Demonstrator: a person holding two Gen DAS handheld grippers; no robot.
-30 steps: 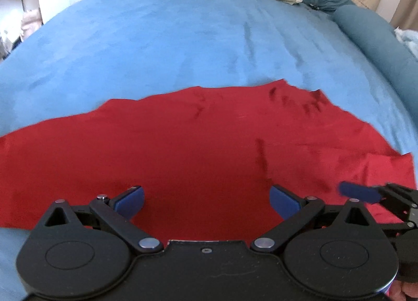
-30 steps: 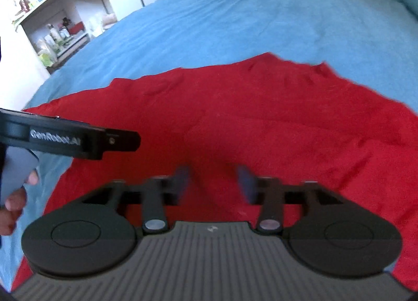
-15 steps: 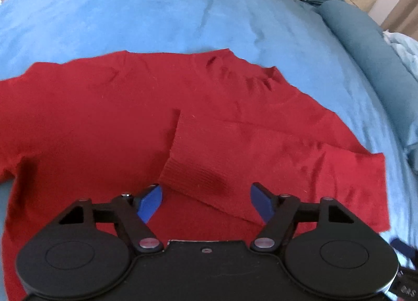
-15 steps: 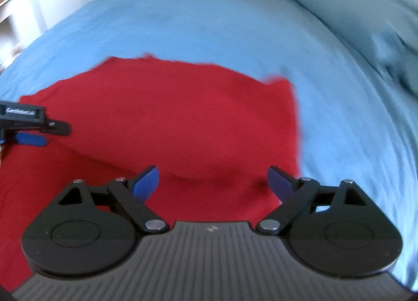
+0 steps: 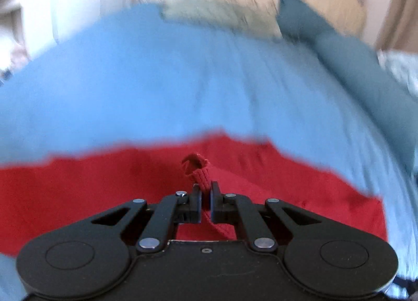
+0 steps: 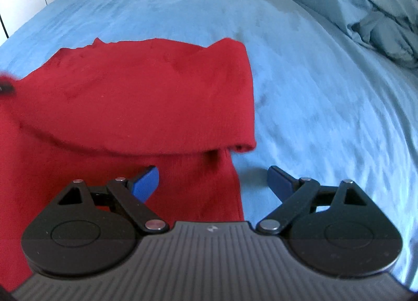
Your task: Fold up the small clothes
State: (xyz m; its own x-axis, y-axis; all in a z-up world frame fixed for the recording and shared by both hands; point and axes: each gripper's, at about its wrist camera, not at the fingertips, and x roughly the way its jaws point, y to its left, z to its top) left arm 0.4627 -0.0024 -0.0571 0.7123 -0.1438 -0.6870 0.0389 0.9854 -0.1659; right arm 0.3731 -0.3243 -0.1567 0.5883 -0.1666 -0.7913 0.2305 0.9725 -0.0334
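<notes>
You have one red sweater [image 6: 146, 107] on the bed [image 6: 313, 92], which has a blue cover. In the right wrist view the sweater fills the left and centre of the frame, and one sleeve [image 6: 162, 97] is folded across the body, with its edge near the centre right. In the left wrist view the sweater lies as a red band across the lower half of the frame.

Your left gripper [image 5: 205, 197] has its jaws closed tightly on one ribbed cuff [image 5: 199, 174] of the sweater; the cuff sticks up between them in the lower centre of the frame. This view is blurred.

Your right gripper [image 6: 213, 183] has its jaws wide apart and holds nothing. Its left finger [image 6: 146, 182] is over the red cloth; its right finger [image 6: 279, 182] is over the blue cover, and the sweater's right edge runs between them.

At the top of the left wrist view you see two pillows: one pale green [image 5: 209, 13] and one dark teal [image 5: 303, 18]. One rumpled blue duvet [image 6: 365, 8] lies at the upper right of the right wrist view.
</notes>
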